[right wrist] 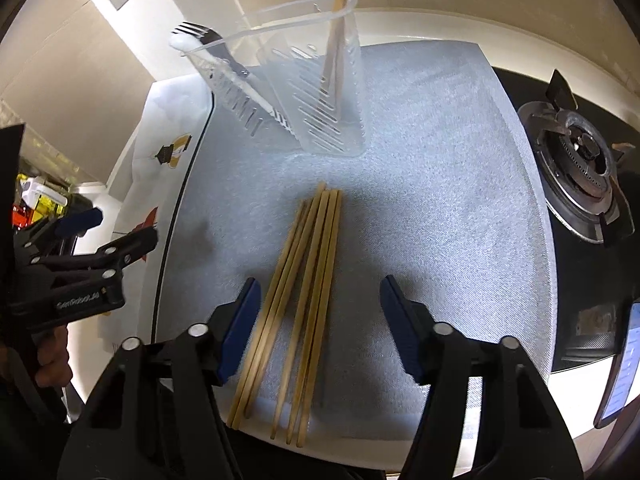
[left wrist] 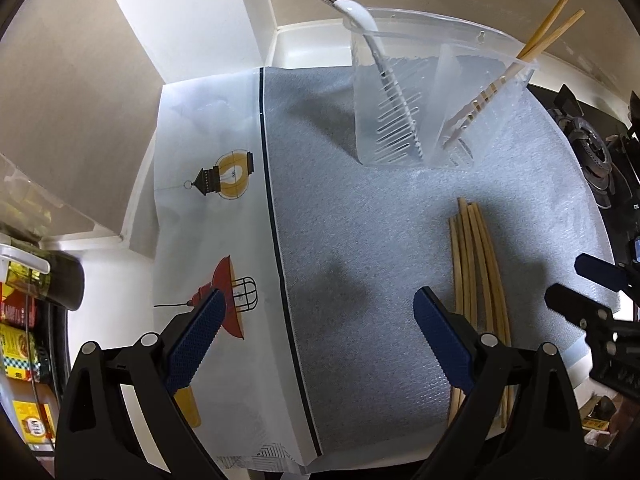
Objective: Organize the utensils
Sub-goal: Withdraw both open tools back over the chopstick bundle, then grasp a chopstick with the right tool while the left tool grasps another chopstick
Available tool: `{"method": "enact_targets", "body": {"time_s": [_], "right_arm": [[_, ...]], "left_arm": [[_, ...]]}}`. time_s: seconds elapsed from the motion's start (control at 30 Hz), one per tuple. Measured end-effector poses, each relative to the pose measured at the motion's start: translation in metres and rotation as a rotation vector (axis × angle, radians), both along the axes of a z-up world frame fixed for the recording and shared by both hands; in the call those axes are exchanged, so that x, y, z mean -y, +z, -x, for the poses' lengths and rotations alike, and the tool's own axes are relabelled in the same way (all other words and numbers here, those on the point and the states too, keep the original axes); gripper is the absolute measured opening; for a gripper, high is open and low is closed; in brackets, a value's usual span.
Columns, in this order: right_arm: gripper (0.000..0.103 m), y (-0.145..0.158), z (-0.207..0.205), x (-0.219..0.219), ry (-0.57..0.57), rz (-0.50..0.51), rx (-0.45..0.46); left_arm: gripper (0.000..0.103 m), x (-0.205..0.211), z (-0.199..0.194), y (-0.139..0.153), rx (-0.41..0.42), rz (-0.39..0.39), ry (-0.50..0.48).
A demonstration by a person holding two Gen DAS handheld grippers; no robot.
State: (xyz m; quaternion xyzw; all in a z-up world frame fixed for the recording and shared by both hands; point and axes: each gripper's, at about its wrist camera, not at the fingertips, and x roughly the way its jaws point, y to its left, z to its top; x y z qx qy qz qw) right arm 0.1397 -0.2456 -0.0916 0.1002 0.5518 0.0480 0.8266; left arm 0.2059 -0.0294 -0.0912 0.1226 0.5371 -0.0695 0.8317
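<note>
1. I have the right gripper (right wrist: pixel 316 316) tilted down over the loose wooden chopsticks (right wrist: pixel 298 292), its jaws partly apart and straddling the bundle, pads not pressing on any stick.
2. My left gripper (left wrist: pixel 316 328) hangs wide and empty over the grey mat (left wrist: pixel 360 240), beside the chopsticks, near the mat's dark border.
3. The chopsticks lie side by side on the mat, tips toward the clear plastic utensil holder (right wrist: pixel 320 92) standing at the far end of the surface. It already carries two chopsticks (left wrist: pixel 548 28) in one compartment and a fork (right wrist: pixel 208 40) with a white spoon (left wrist: pixel 360 16) in the other.
4. I judge the sticks light, stiff, smooth and prone to rolling or fanning out; I would pinch one pair across its width near the middle, square to the pads.
5. Writing: the left gripper's body bears lettering I read roughly as "GenRobot.ai". The yellow packages at the left edge are too blurred to read.
</note>
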Motion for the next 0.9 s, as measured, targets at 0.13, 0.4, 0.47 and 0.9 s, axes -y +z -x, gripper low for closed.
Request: {"method": "enact_targets", "body": {"time_s": [0.13, 0.4, 0.47, 0.9], "right_arm": [[0.028, -0.016, -0.015, 0.003, -0.016, -0.017, -0.03], [0.011, -0.058, -0.048, -0.001, -0.013, 0.001, -0.106], [0.011, -0.064, -0.053, -0.002, -0.007, 0.005, -0.118], [0.01, -0.075, -0.072, -0.03, 0.063, 0.095, -0.106]], "left_arm": [[0.092, -0.003, -0.002, -0.003, -0.011, -0.003, 0.009], [0.092, -0.011, -0.005, -0.008, -0.021, -0.006, 0.037], [0.092, -0.016, -0.006, -0.009, -0.024, -0.005, 0.048], [0.092, -0.029, -0.009, -0.009, -0.032, 0.001, 0.086]]}}
